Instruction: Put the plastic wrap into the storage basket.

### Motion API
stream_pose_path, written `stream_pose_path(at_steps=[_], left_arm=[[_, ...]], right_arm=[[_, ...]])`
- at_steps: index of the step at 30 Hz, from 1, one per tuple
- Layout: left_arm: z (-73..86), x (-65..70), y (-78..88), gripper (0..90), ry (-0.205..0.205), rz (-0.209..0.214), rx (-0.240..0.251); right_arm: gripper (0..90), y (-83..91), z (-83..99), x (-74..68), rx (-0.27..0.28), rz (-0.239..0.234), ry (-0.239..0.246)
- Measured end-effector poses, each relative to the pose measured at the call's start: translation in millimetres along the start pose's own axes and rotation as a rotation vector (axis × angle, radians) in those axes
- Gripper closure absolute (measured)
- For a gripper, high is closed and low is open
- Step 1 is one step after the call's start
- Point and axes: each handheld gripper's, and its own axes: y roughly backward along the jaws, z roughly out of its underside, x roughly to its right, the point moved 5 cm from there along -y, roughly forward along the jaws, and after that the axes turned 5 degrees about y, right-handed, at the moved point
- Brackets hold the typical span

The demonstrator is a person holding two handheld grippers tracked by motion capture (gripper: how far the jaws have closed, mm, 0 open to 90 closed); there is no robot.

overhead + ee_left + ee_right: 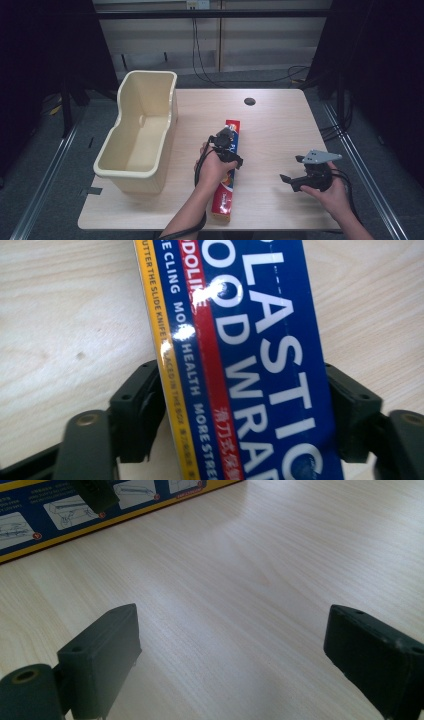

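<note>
A long plastic food wrap box (226, 196), blue with red and yellow stripes, lies lengthwise on the wooden table (280, 130) near its middle. My left gripper (228, 149) points down over the box's middle. In the left gripper view the box (240, 315) runs between the two black jaws, and both pads sit against its long sides, so the left gripper (243, 410) is shut on it. My right gripper (291, 168) rests low to the right of the box, apart from it. The right gripper (232, 650) stands open over bare wood, with the box's side (75, 505) farther off.
A tall cream plastic bin (127, 170) stands at the table's left edge, open at the top. A dark round hole (249, 101) marks the table's far side. Bare wood lies between the box and the right gripper. Cables hang behind the table.
</note>
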Motion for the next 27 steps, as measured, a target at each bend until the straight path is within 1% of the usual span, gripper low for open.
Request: stream_pose_path(at_steps=[1,2,3,4,5,6,8,9,10,12,13,14,15,17,18,19,20,22,23,25,26,27], left_arm=[[-0.7,0.0,3.3,34.3,0.011,-0.015,-0.022],[-0.7,0.0,3.3,35.8,0.011,-0.015,-0.022],[-1.8,-1.9,7.5,37.9,0.017,-0.034,-0.037],[-1.1,-3.3,8.0,38.7,0.012,-0.048,-0.042],[-1.4,-4.1,8.4,39.1,0.004,-0.053,-0.039],[-0.9,-6.3,9.8,39.5,-0.013,-0.062,-0.053],[-0.7,-7.9,10.1,39.9,-0.020,-0.065,-0.049],[-0.2,-10.3,11.7,40.1,-0.029,-0.066,-0.066],[-0.6,-12.2,12.9,40.2,-0.037,-0.059,-0.072],[-0.8,-13.6,14.2,40.3,-0.035,-0.053,-0.079],[-2.0,-15.2,16.5,40.3,-0.026,-0.032,-0.084],[-2.1,-15.9,19.0,40.4,-0.019,-0.033,-0.096],[-2.5,-16.8,21.3,40.4,-0.026,-0.045,-0.104],[-3.7,-15.8,25.6,40.4,-0.028,-0.049,-0.101],[-4.3,-16.2,27.8,40.5,-0.026,-0.054,-0.101],[-4.7,-15.9,30.4,40.5,-0.025,-0.050,-0.104],[-5.1,-16.9,33.8,40.5,-0.031,-0.049,-0.113],[-6.0,-17.1,36.3,40.5,-0.030,-0.047,-0.109],[-7.6,-16.9,42.5,40.5,-0.031,-0.048,-0.111],[-8.5,-15.8,45.6,40.5,-0.027,-0.041,-0.108],[-9.7,-16.3,50.4,40.5,-0.036,-0.030,-0.117],[-10.1,-16.0,53.4,40.5,-0.029,-0.026,-0.121]], right_arm=[[7.8,0.6,-0.2,0.0,0.000,0.000,-0.003],[7.9,0.9,-0.3,0.0,-0.001,0.002,-0.003],[7.8,0.8,-0.6,0.3,0.003,0.004,0.001],[7.8,1.1,-0.8,0.2,0.005,0.006,0.000],[7.9,1.3,-1.1,0.0,0.007,0.003,-0.002],[7.9,1.5,-1.3,0.0,0.009,0.006,-0.002],[7.9,1.8,-1.5,0.1,0.009,0.009,-0.003],[7.8,1.9,-1.7,0.6,0.014,0.009,-0.001],[7.8,1.9,-1.9,0.7,0.015,0.009,-0.002],[7.8,1.7,-2.0,1.2,0.014,0.012,-0.003],[7.8,1.8,-2.1,1.1,0.014,0.007,-0.003],[7.8,1.9,-2.3,1.0,0.015,0.006,-0.002],[7.8,2.2,-2.6,0.9,0.016,0.008,0.000],[7.8,2.4,-2.9,0.8,0.019,0.006,0.000],[7.7,2.4,-2.8,0.9,0.018,0.014,0.001],[7.7,2.1,-2.8,0.7,0.018,0.008,-0.001],[7.7,2.2,-2.7,0.7,0.018,0.010,0.000],[7.7,2.4,-2.8,0.9,0.018,0.014,0.001],[7.7,3.0,-3.2,1.1,0.022,0.016,0.002],[7.7,3.3,-3.2,1.2,0.021,0.018,-0.001],[7.7,3.2,-3.3,1.3,0.022,0.019,-0.001],[7.7,3.2,-3.3,1.3,0.021,0.019,-0.001]])
